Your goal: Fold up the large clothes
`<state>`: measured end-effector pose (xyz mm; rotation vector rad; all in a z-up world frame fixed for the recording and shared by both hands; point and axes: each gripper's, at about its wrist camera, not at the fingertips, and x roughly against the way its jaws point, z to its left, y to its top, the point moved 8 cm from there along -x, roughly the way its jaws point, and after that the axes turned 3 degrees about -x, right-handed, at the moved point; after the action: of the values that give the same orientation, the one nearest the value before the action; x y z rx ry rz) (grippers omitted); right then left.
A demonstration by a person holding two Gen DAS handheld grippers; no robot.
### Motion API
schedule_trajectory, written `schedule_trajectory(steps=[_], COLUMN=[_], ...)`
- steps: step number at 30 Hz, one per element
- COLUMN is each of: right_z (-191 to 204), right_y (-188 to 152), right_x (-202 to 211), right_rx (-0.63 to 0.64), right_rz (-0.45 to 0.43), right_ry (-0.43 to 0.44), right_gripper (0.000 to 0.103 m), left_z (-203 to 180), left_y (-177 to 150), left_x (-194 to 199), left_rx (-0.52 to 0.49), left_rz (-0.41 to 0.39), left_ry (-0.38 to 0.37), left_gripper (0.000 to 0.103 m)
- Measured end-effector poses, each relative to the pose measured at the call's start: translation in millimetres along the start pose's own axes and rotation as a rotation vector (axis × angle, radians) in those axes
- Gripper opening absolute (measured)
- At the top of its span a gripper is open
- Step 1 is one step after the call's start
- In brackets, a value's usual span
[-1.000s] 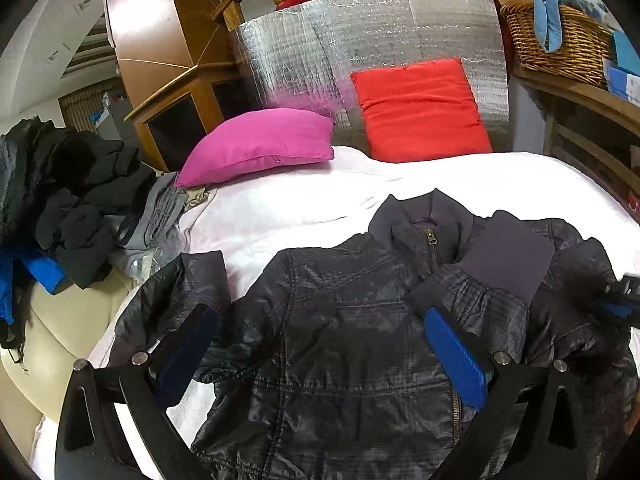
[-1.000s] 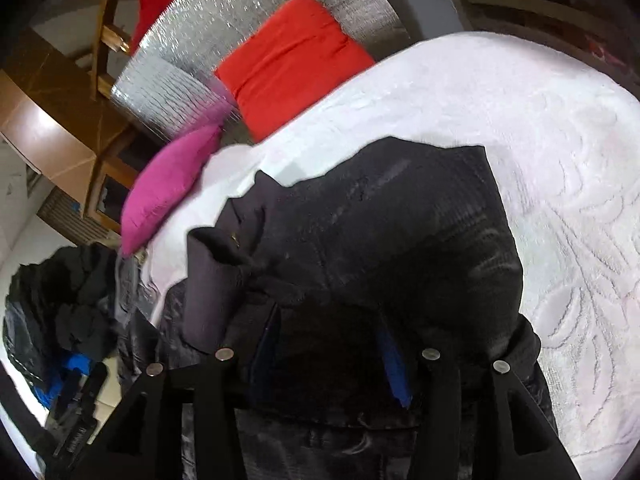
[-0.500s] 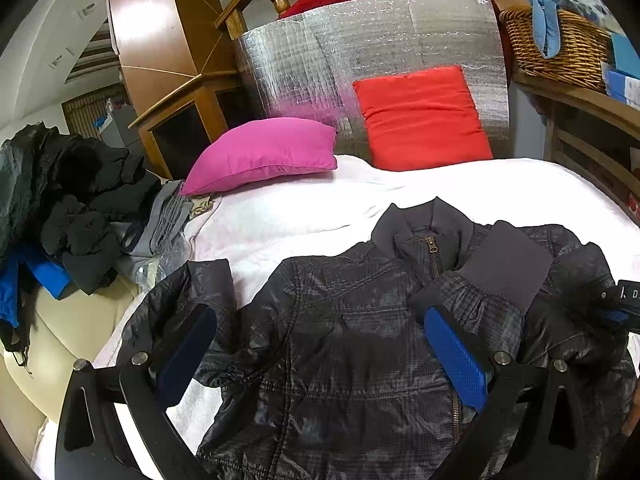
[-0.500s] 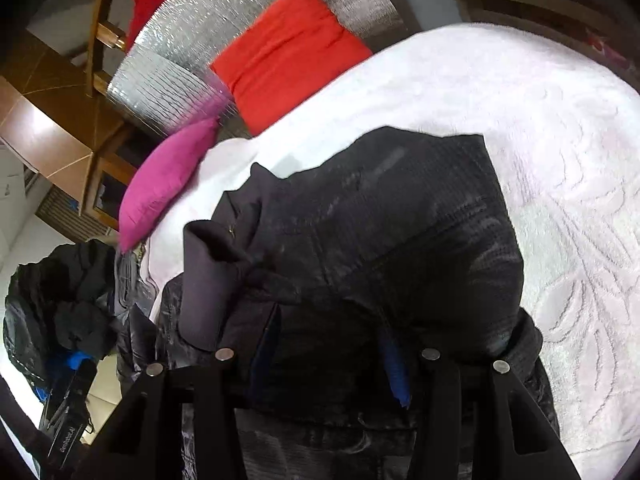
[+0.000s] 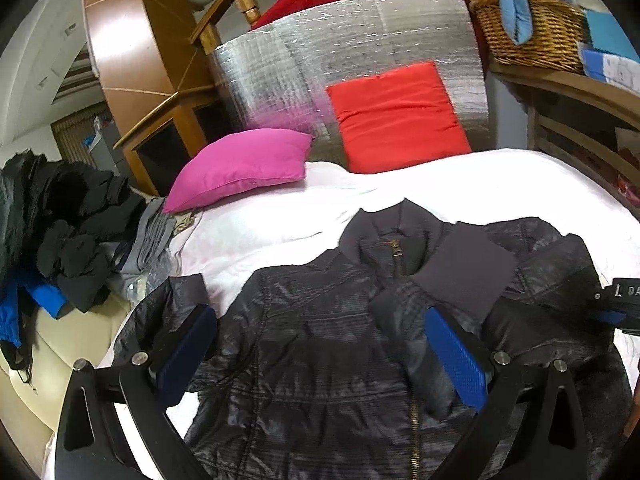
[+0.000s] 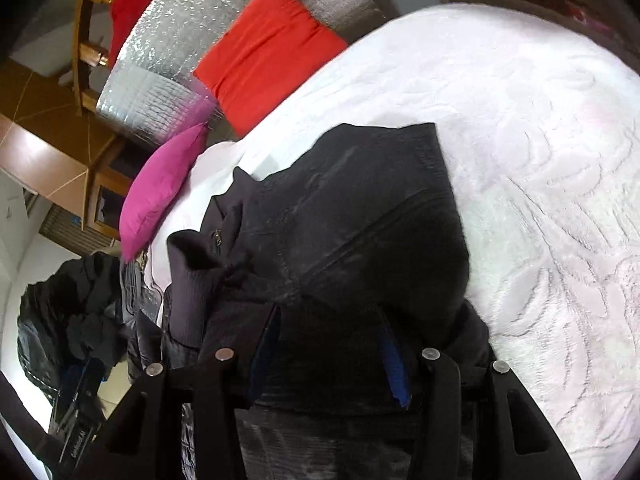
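Observation:
A dark quilted jacket (image 5: 320, 344) lies front up on the white bedspread (image 5: 500, 184), collar toward the pillows. Its right sleeve is folded across the chest, with the ribbed cuff (image 5: 468, 276) near the collar. Its left sleeve (image 5: 160, 312) hangs off the bed's left edge. My left gripper (image 5: 320, 352) is open and empty above the jacket's chest. My right gripper (image 6: 328, 344) has its jaws apart with the jacket's folded right side (image 6: 360, 216) bunched between the blue pads; it also shows at the left wrist view's right edge (image 5: 616, 308).
A pink pillow (image 5: 244, 164) and a red cushion (image 5: 396, 116) lean on a silver foil headboard (image 5: 340, 56). A heap of dark clothes (image 5: 60, 232) sits on a cream chair at left. A wicker basket (image 5: 528, 28) stands on a wooden shelf at right.
The left gripper has pulled back and tilted slightly, so the jacket sits lower in its view. The right gripper has shifted a little with the jacket's side between its pads.

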<state>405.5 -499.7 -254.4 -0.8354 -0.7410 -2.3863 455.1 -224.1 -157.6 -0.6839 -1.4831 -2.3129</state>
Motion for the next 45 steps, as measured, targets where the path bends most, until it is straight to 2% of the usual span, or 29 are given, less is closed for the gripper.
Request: schedule_trajectory(steps=[2, 7, 11, 15, 19, 22, 24, 25, 27, 28, 33, 36, 37, 41, 43, 45], right_z=[-6.2, -22.4, -29.0, -31.1, -30.6, -27.2, -26.6, -25.8, -25.9, -26.2, -23.8, -21.6, -20.1, -12.1, -7.1, 0.0], right_y=[-2.0, 4.5, 4.2, 5.3, 5.5, 5.2, 5.4, 5.5, 5.9, 6.3, 4.9, 3.9, 3.9, 2.5, 2.1, 1.2], right_x=[-7.0, -4.7, -11.6, -14.5, -14.9, -17.3, -18.0, -18.5, -18.8, -18.5, -18.0, -17.8, -17.3, -14.4, -11.8, -10.3], right_rx=[-0.037, -0.228, -0.32, -0.38, -0.371, -0.347, -0.335, -0.328, -0.318, -0.314, -0.273, -0.256, -0.248, -0.199, -0.179, -0.165], right_rz=[0.049, 0.083, 0.113, 0.119, 0.12, 0.118, 0.116, 0.116, 0.112, 0.11, 0.099, 0.092, 0.085, 0.061, 0.047, 0.037], right_ry=[0.03, 0.187, 0.237, 0.26, 0.247, 0.228, 0.217, 0.212, 0.201, 0.196, 0.167, 0.154, 0.145, 0.122, 0.124, 0.133], right_gripper=[0.052, 0.052, 0.052, 0.052, 0.052, 0.052, 0.052, 0.052, 0.052, 0.052, 0.052, 0.052, 0.052, 0.052, 0.054, 0.053], left_z=[-14.7, -38.9, -62.4, -89.3, -103.7, -105.6, -107.1, -107.5, -105.0, -102.0, -53.1, -9.1, 6.9, 71.1, 94.1, 109.4], left_y=[-0.4, 0.9, 7.5, 9.6, 1.2, -1.4, -0.7, -1.3, -1.4, -0.3, 9.9, 13.8, 12.8, -14.8, -32.2, -49.9], left_x=[-7.7, -42.4, -51.1, -68.0, -95.5, -102.9, -101.4, -101.1, -99.2, -97.9, -92.7, -91.1, -91.2, -98.0, -99.9, -101.4], left_rx=[-0.011, 0.041, 0.043, -0.014, -0.06, -0.057, -0.026, -0.022, -0.026, -0.028, 0.075, 0.121, 0.129, 0.193, 0.23, 0.273], left_rz=[0.042, 0.197, 0.242, 0.274, 0.318, 0.319, 0.304, 0.309, 0.305, 0.294, 0.247, 0.206, 0.197, 0.246, 0.282, 0.331], left_ry=[-0.049, -0.151, -0.206, -0.186, -0.134, -0.175, -0.265, -0.298, -0.314, -0.324, -0.362, -0.332, -0.3, -0.199, -0.178, -0.187], left_gripper=[0.103, 0.103, 0.103, 0.103, 0.103, 0.101, 0.077, 0.061, 0.043, 0.03, 0.023, 0.02, 0.02, 0.02, 0.021, 0.025])
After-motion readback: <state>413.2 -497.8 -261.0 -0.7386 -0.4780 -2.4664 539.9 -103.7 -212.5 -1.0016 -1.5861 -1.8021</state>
